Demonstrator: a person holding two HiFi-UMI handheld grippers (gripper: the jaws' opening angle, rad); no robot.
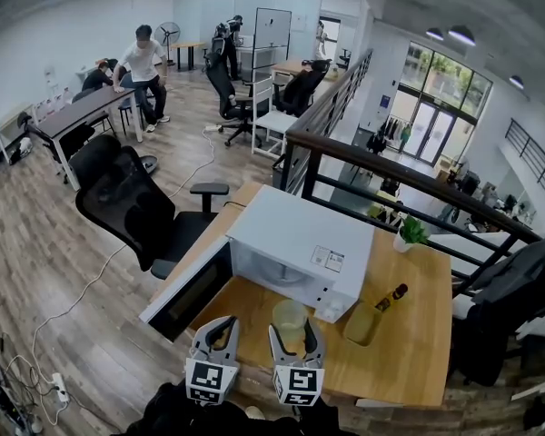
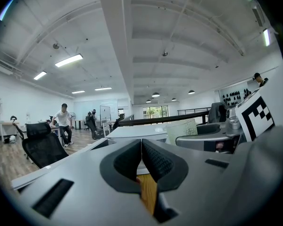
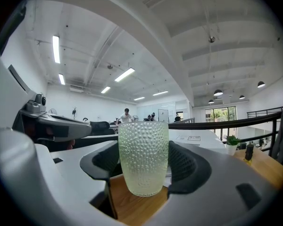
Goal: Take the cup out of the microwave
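The white microwave (image 1: 300, 243) stands on the wooden table (image 1: 418, 334) with its door (image 1: 186, 293) swung open to the left. In front of it, outside the oven, is the cup (image 1: 289, 319), a pale green dimpled tumbler held upright. My right gripper (image 1: 295, 332) is shut on the cup (image 3: 144, 157), one pad against each side. My left gripper (image 1: 220, 336) hangs beside it to the left, over the table's front edge. In the left gripper view its jaws (image 2: 141, 149) are closed together with nothing between them, and the cup (image 2: 181, 128) shows off to the right.
A yellow-green container (image 1: 361, 323) and a dark bottle (image 1: 392, 296) lie on the table right of the microwave. A small potted plant (image 1: 411, 234) stands at the back edge by a black railing (image 1: 391, 175). A black office chair (image 1: 127, 198) is left of the table.
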